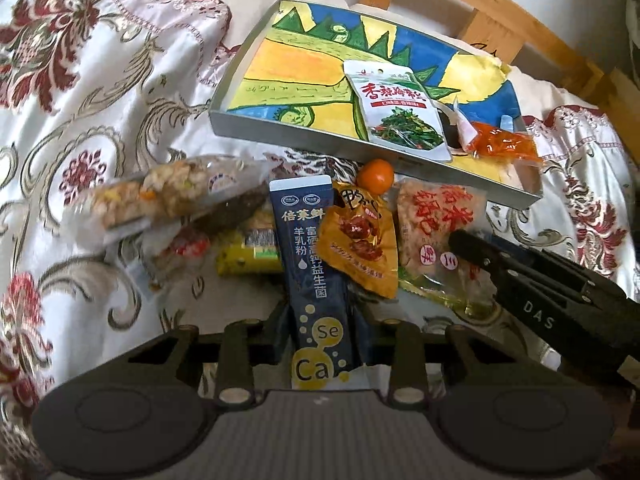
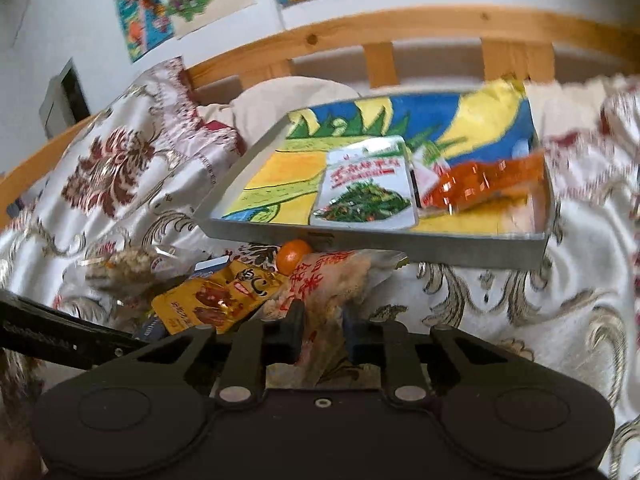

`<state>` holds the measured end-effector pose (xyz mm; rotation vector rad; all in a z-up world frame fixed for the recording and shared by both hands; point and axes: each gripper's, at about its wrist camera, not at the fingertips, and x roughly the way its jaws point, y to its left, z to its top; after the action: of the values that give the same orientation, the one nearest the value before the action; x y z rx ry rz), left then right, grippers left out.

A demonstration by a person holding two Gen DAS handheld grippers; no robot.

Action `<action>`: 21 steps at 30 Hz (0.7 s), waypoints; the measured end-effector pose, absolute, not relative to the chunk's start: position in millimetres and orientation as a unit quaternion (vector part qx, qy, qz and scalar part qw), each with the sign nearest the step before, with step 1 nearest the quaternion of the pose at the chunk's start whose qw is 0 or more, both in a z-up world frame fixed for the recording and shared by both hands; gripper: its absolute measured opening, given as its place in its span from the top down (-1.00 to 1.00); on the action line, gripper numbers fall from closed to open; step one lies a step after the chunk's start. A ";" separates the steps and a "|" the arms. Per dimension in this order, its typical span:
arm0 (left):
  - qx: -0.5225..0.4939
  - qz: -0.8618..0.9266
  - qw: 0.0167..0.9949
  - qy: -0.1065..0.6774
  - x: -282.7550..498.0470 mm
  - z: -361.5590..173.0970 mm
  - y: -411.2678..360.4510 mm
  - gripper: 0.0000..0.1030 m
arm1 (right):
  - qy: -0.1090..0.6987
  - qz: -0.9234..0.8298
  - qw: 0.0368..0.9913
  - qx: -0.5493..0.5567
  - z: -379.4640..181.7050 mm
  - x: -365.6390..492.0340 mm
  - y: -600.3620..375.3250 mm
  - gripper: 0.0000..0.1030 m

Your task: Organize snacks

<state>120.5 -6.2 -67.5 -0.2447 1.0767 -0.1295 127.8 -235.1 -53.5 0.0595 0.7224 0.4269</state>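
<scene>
Your tray (image 1: pixel 240 120) sits tilted on the bed (image 1: pixel 100 100). Right tongs (image 2: pixel 322 330) are pinched on the rice-crisp packet (image 2: pixel 340 276); left tongs (image 1: pixel 322 320) clamp the navy milk-powder sachet (image 1: pixel 308 240). Slick film could slip, and both lifts may drag the chestnut pouch (image 1: pixel 362 248).

A tray (image 1: pixel 280 136) lay on the bed (image 1: pixel 80 128), with the wooden bed rail (image 2: pixel 400 28) behind it. In the tray a seaweed pouch (image 1: pixel 400 112) sat beside a sauce packet (image 1: pixel 502 144) to its right. Before the tray's front wall a small orange (image 1: pixel 375 176) touched the heap of snacks: a milk powder stick (image 1: pixel 312 264) in the middle, a date pouch (image 1: pixel 362 248) overlapping its right edge, a rice cracker bag (image 1: pixel 436 224) further right, and a cereal bar (image 1: pixel 160 196) to the left, apparently atop other packets.
</scene>
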 end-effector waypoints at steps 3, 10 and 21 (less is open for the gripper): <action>-0.126 -0.066 0.850 0.507 111.8 -66.3 -3.1 0.29 | 0.333 0.213 0.918 -0.011 -47.7 118.5 -227.5 0.64; -0.138 -0.091 0.849 0.502 100.6 -65.5 -1.5 0.33 | 0.309 0.226 0.921 -0.075 -40.6 102.0 -213.7 0.65; -0.144 -0.071 0.868 0.470 88.4 -52.9 9.9 0.33 | 0.257 0.216 0.930 -0.150 -35.5 90.0 -205.2 0.66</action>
<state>88.4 9.9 -52.9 -0.3007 0.9838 -0.1488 90.0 -205.2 -35.5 -0.3069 0.5253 0.4418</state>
